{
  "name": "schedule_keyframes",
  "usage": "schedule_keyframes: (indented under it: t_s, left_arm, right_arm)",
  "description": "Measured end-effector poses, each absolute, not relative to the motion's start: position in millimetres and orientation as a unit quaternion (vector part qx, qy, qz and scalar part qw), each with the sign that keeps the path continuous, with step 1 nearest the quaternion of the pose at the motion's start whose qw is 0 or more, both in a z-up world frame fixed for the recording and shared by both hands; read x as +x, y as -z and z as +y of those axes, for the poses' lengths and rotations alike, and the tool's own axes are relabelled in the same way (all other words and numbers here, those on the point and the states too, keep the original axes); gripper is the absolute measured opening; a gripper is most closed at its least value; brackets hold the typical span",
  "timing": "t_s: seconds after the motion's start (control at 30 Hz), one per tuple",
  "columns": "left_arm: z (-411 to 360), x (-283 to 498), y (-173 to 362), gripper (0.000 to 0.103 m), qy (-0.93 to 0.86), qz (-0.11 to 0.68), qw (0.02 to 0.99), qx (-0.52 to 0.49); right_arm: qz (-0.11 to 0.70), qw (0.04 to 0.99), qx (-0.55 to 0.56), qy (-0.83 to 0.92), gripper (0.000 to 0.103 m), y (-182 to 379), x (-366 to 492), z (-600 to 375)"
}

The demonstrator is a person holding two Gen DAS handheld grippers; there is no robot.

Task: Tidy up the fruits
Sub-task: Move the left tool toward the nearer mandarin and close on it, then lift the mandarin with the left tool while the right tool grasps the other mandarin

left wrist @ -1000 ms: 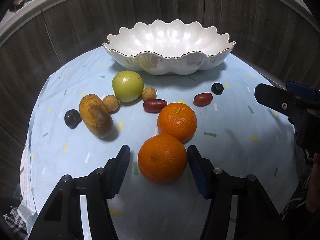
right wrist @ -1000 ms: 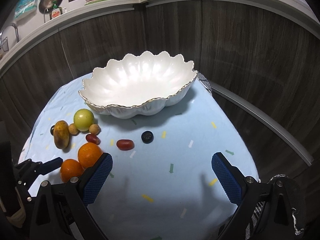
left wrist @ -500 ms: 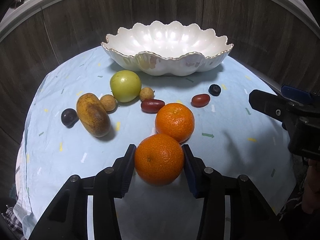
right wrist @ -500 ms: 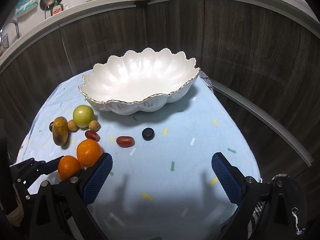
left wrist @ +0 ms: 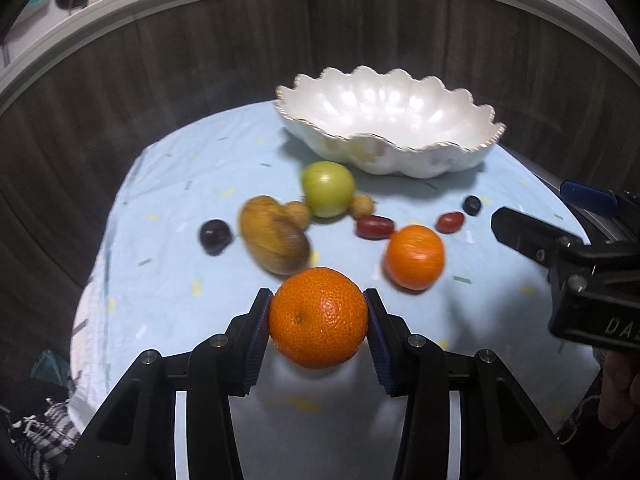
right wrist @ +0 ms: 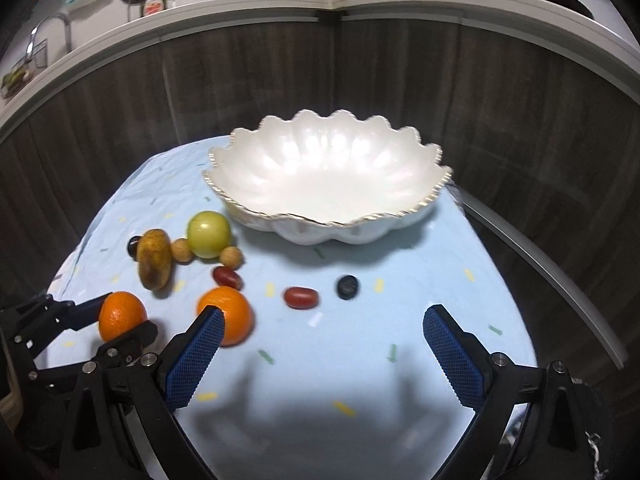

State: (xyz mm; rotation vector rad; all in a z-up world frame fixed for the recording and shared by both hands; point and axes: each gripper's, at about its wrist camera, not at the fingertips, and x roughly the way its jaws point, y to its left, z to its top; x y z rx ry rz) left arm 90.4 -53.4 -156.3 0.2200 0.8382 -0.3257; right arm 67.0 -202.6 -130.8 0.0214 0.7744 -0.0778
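- Left gripper [left wrist: 319, 320] pinches an orange [left wrist: 319, 317], likely bound for the scalloped white bowl [left wrist: 400, 152] beyond.
- Right gripper [right wrist: 320, 356] hangs spread, empty, short of that bowl.

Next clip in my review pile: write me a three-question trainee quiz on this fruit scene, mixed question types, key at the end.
1. True or false: the left tool is shut on an orange.
2. Is there any fruit in the white bowl? A) some B) none C) cannot tell
3. Fill in: the right tool is ____.

Key: 1 true. 2 B. 3 open, with nothing between its pads.
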Motion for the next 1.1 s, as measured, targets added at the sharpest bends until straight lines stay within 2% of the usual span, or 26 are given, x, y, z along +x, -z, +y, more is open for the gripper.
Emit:
schedule_keyframes:
  t_s: [0.4, 0.5, 0.67, 0.8, 0.87, 0.93, 1.1]
  left_arm:
    - [-6.4, 115.3, 154.0, 0.044, 0.090, 0.400, 0.909, 0.076]
    - [-2.7, 117.8, 156.2, 0.044, 0.084, 0.402, 0.909, 0.074]
    - [-2.4, 118.3, 158.9, 0.044, 0.082, 0.406, 0.907, 0.075]
    - [-3.3, 118.6, 160.2, 0.044, 0.084, 0.407, 0.907, 0.077]
    - [-3.7, 118.8, 160.4, 0.044, 0.084, 0.406, 0.907, 0.077]
    - [-4.0, 118.9, 160.9, 0.044, 0.084, 0.406, 0.907, 0.078]
    - [-6.8, 118.4, 161.1, 0.044, 0.085, 0.404, 0.907, 0.084]
  right_arm:
    - [0.396, 0.918, -0.024, -0.005, 0.100, 148.0, 98.9, -157.5]
    - [0.403, 0.914, -0.027, -0.014, 0.096, 155.1, 107.0, -149.4]
    - [0.425, 0.905, -0.029, -0.026, 0.079, 168.3, 116.7, -141.5]
    - [0.439, 0.898, -0.022, -0.027, 0.072, 177.3, 121.7, -142.7]
    - [0.450, 0.893, -0.015, -0.029, 0.059, 182.4, 123.9, -144.6]
    - [0.456, 0.889, -0.010, -0.033, 0.051, 186.3, 125.4, -146.2]
    - [0.453, 0.891, -0.008, -0.035, 0.044, 184.4, 123.5, -149.7]
